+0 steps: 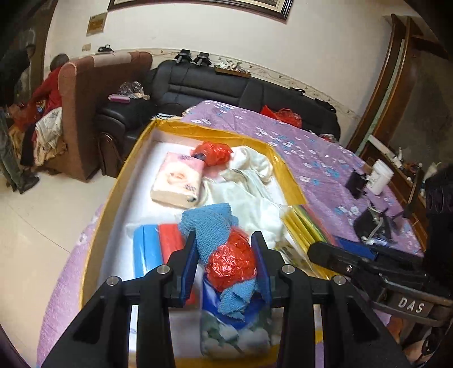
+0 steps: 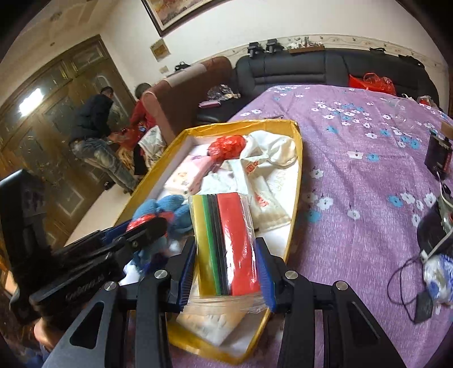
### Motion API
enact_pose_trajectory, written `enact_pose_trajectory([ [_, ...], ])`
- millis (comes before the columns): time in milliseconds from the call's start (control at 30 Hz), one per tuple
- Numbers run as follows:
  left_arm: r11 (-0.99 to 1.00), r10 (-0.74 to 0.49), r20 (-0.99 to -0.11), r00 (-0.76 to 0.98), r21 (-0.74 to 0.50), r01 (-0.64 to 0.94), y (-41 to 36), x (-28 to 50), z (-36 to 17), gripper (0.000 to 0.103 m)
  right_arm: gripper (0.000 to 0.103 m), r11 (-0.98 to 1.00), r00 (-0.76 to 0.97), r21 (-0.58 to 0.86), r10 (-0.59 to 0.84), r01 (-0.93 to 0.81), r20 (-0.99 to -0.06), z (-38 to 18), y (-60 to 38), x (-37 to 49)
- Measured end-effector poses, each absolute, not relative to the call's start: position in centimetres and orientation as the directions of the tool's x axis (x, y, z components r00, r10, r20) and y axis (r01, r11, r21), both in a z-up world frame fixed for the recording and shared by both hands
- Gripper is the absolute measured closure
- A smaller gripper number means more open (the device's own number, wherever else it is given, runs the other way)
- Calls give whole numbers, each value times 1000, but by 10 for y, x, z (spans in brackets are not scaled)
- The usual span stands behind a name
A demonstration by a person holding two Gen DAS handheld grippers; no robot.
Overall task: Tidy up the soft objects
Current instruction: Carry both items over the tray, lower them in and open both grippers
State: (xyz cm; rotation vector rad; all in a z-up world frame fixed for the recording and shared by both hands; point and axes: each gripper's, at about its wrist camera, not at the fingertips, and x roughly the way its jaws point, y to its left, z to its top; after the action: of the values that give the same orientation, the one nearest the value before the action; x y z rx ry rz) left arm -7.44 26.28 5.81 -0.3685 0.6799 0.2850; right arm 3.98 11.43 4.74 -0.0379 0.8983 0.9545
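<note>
L gripper (image 1: 223,266) clamping blue cloth/red bag bundle, R gripper (image 2: 225,267) gripping sponge pack; lowering both flat toward tray's (image 1: 198,128) 6 o'clock gap.

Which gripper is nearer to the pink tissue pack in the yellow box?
Left. The left gripper, shut on blue cloth and red plastic, is just short of the pink tissue pack. The right gripper is farther off, beside it.

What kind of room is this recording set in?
Most likely a home living room: a black sofa and brown armchair line the wall, under a framed picture.
</note>
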Motion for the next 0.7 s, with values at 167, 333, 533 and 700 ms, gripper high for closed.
enact_pose_trajectory([
  [167, 892, 196, -665, 721, -184, -412, 269, -67, 53, 67, 59, 647, 279, 309, 642, -697, -714, 41, 140, 57],
  [333, 894, 230, -659, 716, -148, -423, 270, -67, 47, 66, 59, 672, 303, 257, 598, -695, -742, 31, 159, 60],
  [533, 889, 230, -663, 712, -155, -431, 271, -68, 36, 66, 59, 673, 350, 205, 591, -711, -727, 27, 160, 51],
  [700, 885, 247, -663, 706, -142, -443, 270, -68, 36, 66, 59, 670, 365, 198, 601, -716, -711, 25, 157, 48],
])
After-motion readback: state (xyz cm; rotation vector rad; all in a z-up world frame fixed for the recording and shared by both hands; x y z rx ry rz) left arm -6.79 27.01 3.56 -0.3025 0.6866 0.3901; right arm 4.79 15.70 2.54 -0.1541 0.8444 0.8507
